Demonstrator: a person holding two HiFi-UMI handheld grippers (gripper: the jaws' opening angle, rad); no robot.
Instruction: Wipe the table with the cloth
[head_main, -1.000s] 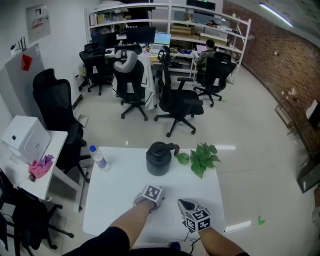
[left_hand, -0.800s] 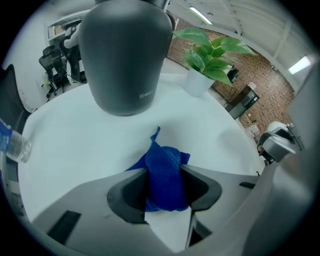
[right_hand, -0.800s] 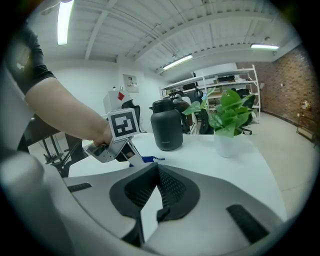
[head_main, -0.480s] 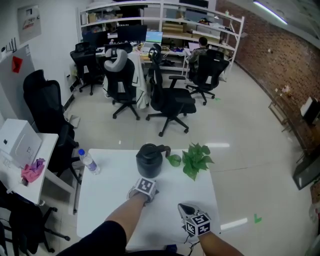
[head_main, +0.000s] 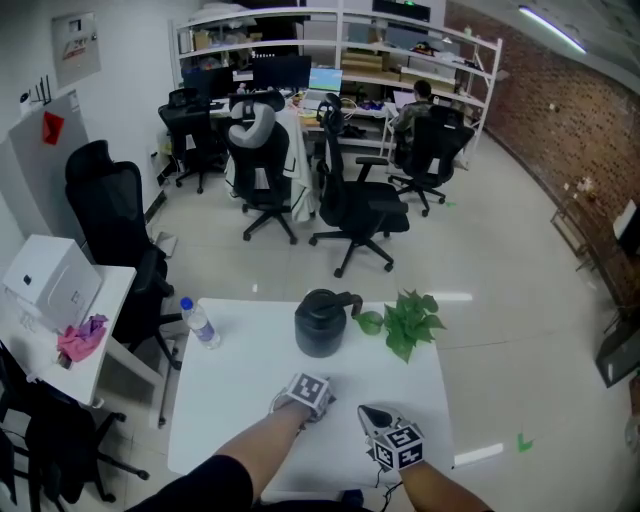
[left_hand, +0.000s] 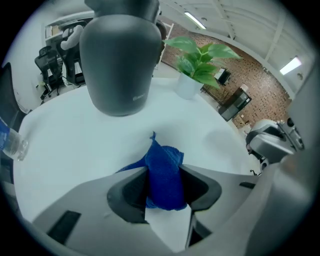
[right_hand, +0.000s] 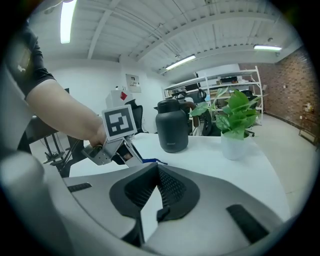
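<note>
Here, left tool (left_hand: 164, 176) clamps the blue cloth (left_hand: 165, 162) — half buried inside — right tool (right_hand: 156, 172) clenched empty.

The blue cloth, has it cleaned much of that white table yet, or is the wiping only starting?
Done: the cloth is picked up, pinched between the left gripper's fingers. In hand: its tip meets the table, just short of the black jug. Left: hard to say, since no dirt or wiped streaks show on the white top. The right gripper is shut and empty.
</note>
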